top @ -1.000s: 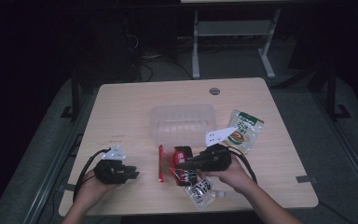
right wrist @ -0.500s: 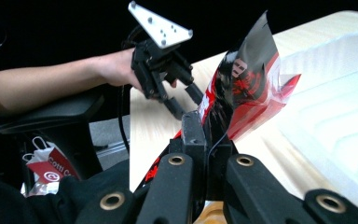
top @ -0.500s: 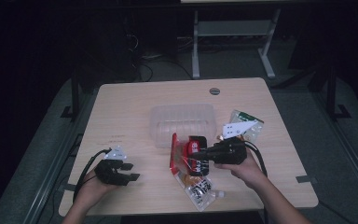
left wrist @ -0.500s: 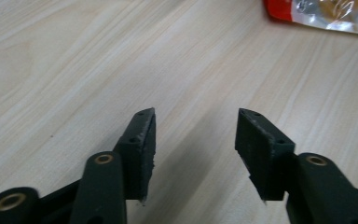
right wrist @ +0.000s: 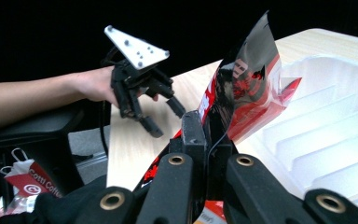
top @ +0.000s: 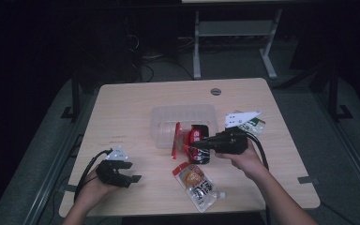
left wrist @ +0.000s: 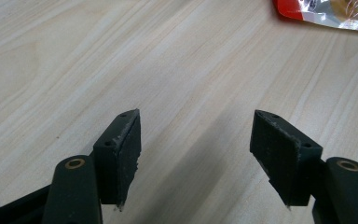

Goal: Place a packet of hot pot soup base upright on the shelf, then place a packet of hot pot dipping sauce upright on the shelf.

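High view: the right claw [top: 198, 143] is clamped on a red and black snack packet [top: 194, 143], held up just at the near edge of a clear plastic tray [top: 166, 117] that sits at the middle of the tabletop [top: 126, 108]. The packet hangs at about 9 o'clock from the right hand [top: 243, 157]. A second pouch with an orange picture [top: 198, 183] lies flat at 6 o'clock from the held packet, and a green and white packet [top: 253, 125] lies at 2 o'clock, partly behind the claw's grey plate. The left claw [top: 132, 178] rests near the tabletop's 8 o'clock corner, well apart from the packets, jaws apart and empty; they have just been opening. Around the tabletop are a grey floor, a white metal frame at 12 o'clock, and darkness beyond.

Left gripper view: the two black pads [left wrist: 121, 154] stand wide apart over bare pale wood, nothing between them. The edge of a red pouch [left wrist: 326, 11] shows at 1 o'clock.

Right gripper view: the jaws are together on the shiny packet [right wrist: 242, 88], which stands up from them, perhaps slightly creased. The ribbed tray [right wrist: 335, 126] lies at 3 o'clock; the other hand's claw [right wrist: 161, 119] is at 11 o'clock.
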`<state>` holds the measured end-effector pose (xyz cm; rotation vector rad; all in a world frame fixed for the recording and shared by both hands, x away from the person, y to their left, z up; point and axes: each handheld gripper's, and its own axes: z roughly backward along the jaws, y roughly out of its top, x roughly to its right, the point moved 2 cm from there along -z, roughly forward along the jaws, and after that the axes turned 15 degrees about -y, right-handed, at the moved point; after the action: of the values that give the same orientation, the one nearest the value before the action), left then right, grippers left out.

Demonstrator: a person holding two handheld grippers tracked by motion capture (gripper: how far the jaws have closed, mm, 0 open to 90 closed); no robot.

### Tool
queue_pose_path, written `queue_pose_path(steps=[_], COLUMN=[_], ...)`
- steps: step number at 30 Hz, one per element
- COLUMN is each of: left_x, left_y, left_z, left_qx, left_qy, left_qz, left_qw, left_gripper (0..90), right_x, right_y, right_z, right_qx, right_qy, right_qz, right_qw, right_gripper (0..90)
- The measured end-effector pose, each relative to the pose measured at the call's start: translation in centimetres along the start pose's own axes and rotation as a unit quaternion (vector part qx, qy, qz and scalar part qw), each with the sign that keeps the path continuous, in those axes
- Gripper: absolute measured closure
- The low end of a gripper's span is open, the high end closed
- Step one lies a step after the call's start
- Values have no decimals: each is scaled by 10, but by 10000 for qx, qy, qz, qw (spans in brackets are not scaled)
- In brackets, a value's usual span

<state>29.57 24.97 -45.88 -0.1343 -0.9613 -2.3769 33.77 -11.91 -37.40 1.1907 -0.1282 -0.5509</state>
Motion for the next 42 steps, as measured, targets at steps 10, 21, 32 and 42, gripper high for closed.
queue_pose_path(steps=[10, 21, 32, 42], left_x=[0, -1, -2, -2], left_y=[-1, -1, -2, -2], left_z=[-1, -1, -1, -2], left_qx=[-42, -30, -31, -58], left_qy=[-11, -33, -43, -74], left_qz=[-23, -39, -37, -31], left_qw=[10000, 10000, 10000, 10000], left_gripper=[283, 272, 272, 271], right_x=[21, 43, 56, 62], right_y=[12, 21, 21, 17], right_z=[-7, -13, -28, -40], right_qx=[6, -78, -247, -352], right_qy=[-218, -490, -645, -727], right_qz=[-86, -135, -178, -238], right_qw=[9997, 9987, 9975, 9964], right_gripper=[900, 900, 900, 900])
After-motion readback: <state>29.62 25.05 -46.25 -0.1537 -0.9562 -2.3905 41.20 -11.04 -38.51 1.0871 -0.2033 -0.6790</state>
